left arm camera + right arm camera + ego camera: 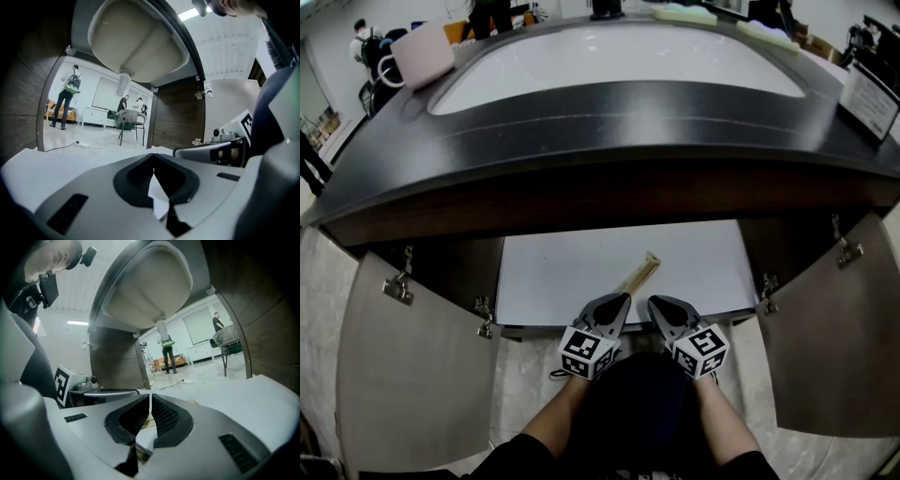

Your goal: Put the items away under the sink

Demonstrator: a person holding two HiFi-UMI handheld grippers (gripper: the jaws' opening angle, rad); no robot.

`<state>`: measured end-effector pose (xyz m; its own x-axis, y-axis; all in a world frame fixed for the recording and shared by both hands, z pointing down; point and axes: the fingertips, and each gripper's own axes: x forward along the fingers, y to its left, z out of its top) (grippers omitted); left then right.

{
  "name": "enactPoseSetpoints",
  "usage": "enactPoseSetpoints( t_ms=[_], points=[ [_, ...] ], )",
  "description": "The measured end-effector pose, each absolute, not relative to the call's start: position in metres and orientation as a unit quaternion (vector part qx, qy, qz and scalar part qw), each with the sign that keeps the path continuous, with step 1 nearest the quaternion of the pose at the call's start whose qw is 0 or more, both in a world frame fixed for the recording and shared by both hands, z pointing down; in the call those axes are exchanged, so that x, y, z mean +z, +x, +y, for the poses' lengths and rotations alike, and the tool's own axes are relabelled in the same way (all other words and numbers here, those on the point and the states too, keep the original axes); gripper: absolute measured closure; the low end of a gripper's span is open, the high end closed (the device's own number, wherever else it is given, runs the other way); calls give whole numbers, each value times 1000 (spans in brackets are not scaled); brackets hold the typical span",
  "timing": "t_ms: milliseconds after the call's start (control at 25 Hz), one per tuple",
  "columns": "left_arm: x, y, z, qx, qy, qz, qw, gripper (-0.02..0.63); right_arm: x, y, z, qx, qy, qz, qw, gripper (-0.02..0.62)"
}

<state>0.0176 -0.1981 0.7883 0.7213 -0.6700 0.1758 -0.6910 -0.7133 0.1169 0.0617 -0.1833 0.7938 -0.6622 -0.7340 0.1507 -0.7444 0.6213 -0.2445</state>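
Observation:
A thin wooden stick-like item (639, 275) lies on the white cabinet floor (553, 272) under the sink, its far end pointing right and away. Both grippers hover side by side at the cabinet's front edge, just short of the item's near end. My left gripper (623, 300) has its jaws shut with nothing between them, its tips meeting in the left gripper view (153, 161). My right gripper (654, 302) is shut and empty as well, seen in the right gripper view (150, 399). Neither touches the wooden item.
Both cabinet doors stand wide open, the left door (412, 366) and the right door (834, 337). The sink bowl's underside (136, 42) and drain pipe (123, 84) hang overhead. A pink mug (420, 54) sits on the dark counter (609, 122). People stand in the room behind.

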Motion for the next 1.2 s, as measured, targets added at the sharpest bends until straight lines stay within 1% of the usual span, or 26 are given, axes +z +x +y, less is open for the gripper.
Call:
enactPoseSetpoints(
  t_ms=[560,1200],
  points=[
    [745,36,-156,34,928,-363,78,598,732,55,-145,86,381,-921,12,560],
    [713,47,-108,16,929,-364,64,598,701,55,-99,59,366,-929,13,560]
  ],
)
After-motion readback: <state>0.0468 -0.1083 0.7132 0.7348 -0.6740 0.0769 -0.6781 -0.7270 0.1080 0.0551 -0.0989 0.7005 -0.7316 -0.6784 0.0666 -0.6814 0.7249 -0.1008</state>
